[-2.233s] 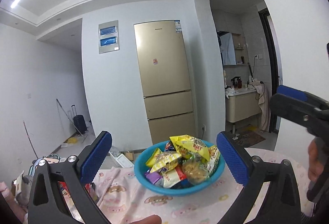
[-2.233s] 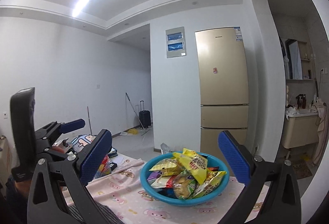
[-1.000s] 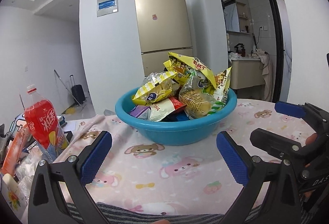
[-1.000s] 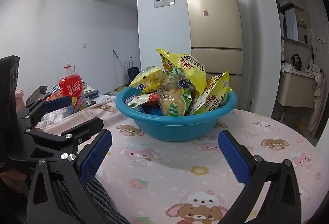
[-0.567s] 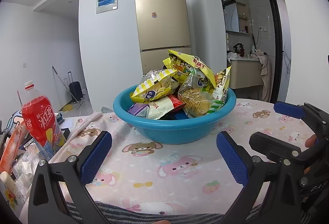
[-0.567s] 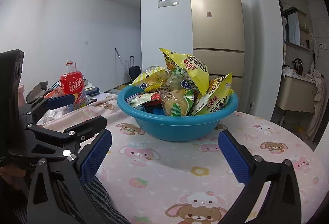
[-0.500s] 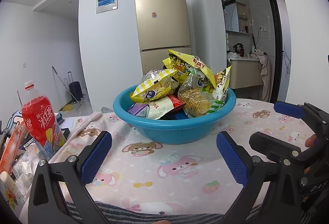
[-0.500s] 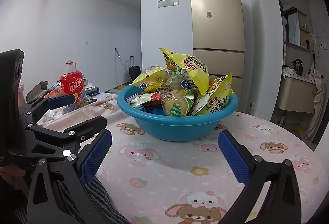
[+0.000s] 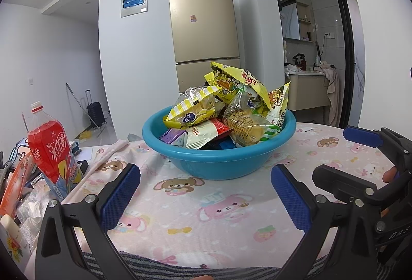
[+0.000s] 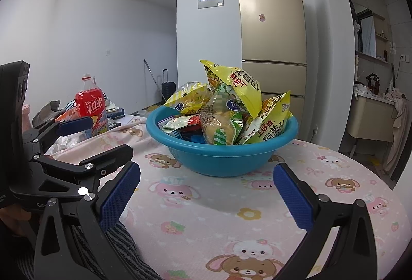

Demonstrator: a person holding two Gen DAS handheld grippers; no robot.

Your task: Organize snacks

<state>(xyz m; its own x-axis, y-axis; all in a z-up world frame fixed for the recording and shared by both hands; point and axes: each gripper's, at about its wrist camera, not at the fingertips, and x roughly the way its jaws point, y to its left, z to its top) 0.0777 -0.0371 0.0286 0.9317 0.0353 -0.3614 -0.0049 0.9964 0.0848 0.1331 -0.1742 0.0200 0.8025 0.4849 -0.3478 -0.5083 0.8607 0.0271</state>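
A blue plastic basin (image 9: 219,159) heaped with several snack bags stands on a pink cartoon-print tablecloth (image 9: 206,213). A large yellow bag (image 9: 239,80) sits on top of the pile. The basin also shows in the right wrist view (image 10: 221,151). My left gripper (image 9: 206,199) is open and empty, low over the cloth in front of the basin. My right gripper (image 10: 207,199) is open and empty, also in front of the basin, to the right of the left one. The right gripper shows at the left wrist view's right edge (image 9: 365,154).
A red drink bottle (image 9: 51,148) stands at the table's left edge among clutter and packets (image 9: 15,190). A gold fridge (image 9: 203,30) stands behind the table. A vanity with towels (image 10: 373,120) is at the right. A striped cloth (image 9: 200,264) lies at the near edge.
Over the last two seconds both grippers dropped from a high, distant view to table level close to the basin. In the last half second almost nothing has moved.
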